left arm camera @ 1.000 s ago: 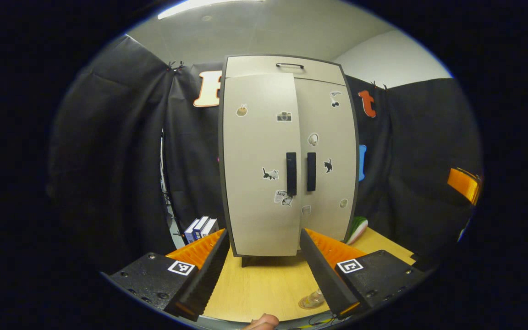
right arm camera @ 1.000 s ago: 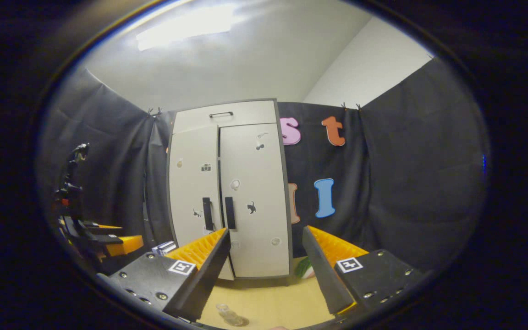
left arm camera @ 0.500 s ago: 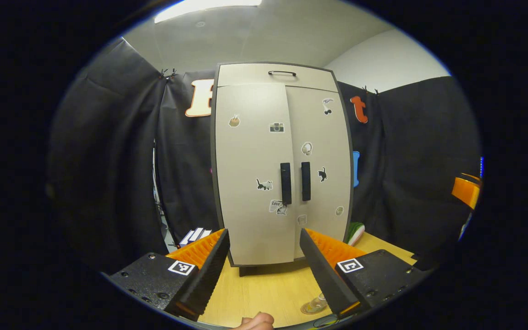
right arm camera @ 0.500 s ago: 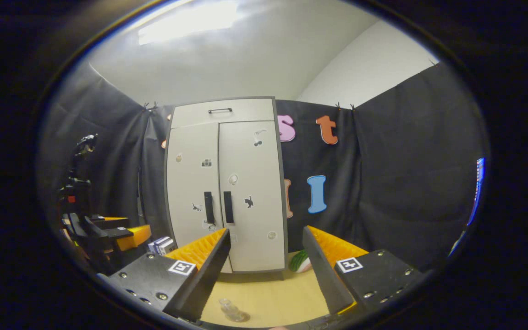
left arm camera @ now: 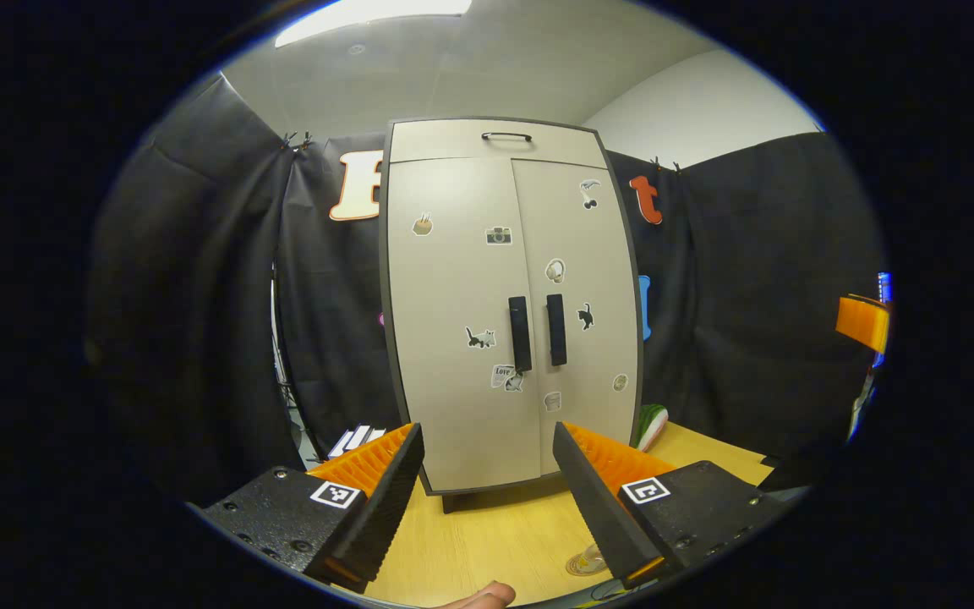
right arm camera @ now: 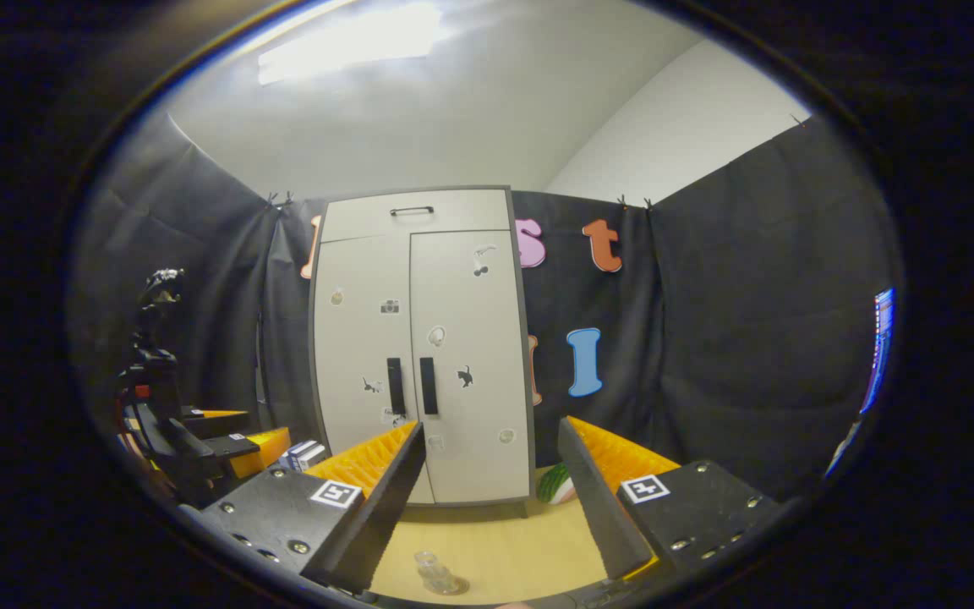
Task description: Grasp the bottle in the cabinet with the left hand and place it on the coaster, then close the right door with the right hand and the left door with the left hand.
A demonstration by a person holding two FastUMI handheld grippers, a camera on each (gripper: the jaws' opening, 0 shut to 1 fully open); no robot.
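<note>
The beige cabinet (left arm camera: 508, 304) (right arm camera: 424, 355) stands at the back of the wooden table with both doors shut and the two black handles (left arm camera: 536, 331) side by side. A small clear bottle (right arm camera: 434, 573) stands on a round coaster (left arm camera: 582, 564) near the table's front edge. My left gripper (left arm camera: 487, 491) is open, well back from the cabinet, with nothing between its fingers. Open and empty too, my right gripper (right arm camera: 491, 491) hangs in front of the right door, with the bottle below it. The left gripper (right arm camera: 199, 431) shows at the far left of the right gripper view.
Blue and white books (left arm camera: 352, 440) lie left of the cabinet. A watermelon-slice toy (left arm camera: 650, 425) (right arm camera: 555, 486) rests to its right. A fingertip (left arm camera: 478, 597) shows at the bottom edge of the left gripper view. Black cloth walls close in on both sides.
The left door has gone from slightly ajar to flush with the right one. Both grippers have drawn back from the cabinet, which now looks smaller.
</note>
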